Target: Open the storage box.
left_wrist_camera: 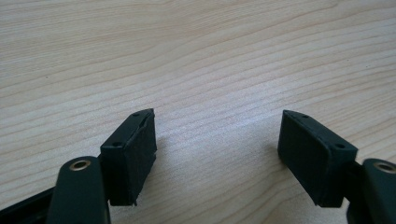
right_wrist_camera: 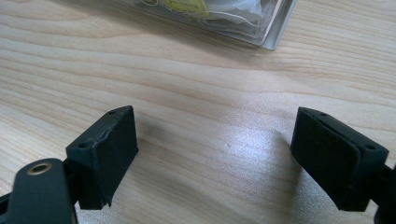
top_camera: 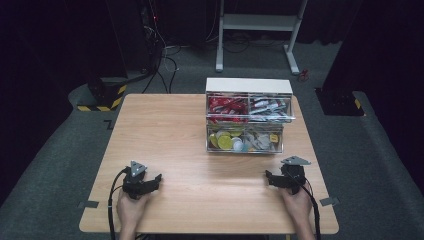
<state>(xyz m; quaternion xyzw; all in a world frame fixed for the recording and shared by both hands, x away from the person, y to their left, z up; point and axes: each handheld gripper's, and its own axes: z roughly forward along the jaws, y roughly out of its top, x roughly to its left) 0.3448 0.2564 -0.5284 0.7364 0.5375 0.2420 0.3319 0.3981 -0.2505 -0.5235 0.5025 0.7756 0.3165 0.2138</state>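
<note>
**Both grippers spread and empty, drawer box ahead of my right hand**

My left gripper [top_camera: 159,178] rests at the near left of the wooden table [top_camera: 165,130], held in my left hand [top_camera: 131,210]. Its jaws stand wide apart, and in the left gripper view [left_wrist_camera: 217,140] there is only bare wood grain between them; nothing touches the pads.

My right gripper [top_camera: 268,176] sits at the near right, in my right hand [top_camera: 299,205]. Its jaws are also spread wide with bare table between them, as the right gripper view [right_wrist_camera: 215,144] shows.

The clear drawer box [top_camera: 248,116] stands toward the far right of the table, beyond my right gripper and well apart from the left one. It has a white top, two upper drawers with red and silver packets, and two lower drawers with yellow and pale round items and tagged sachets. In the right gripper view its near lower corner [right_wrist_camera: 273,35] lies ahead of the jaws, apart from both pads and not between them. Neither gripper touches the box.
</note>
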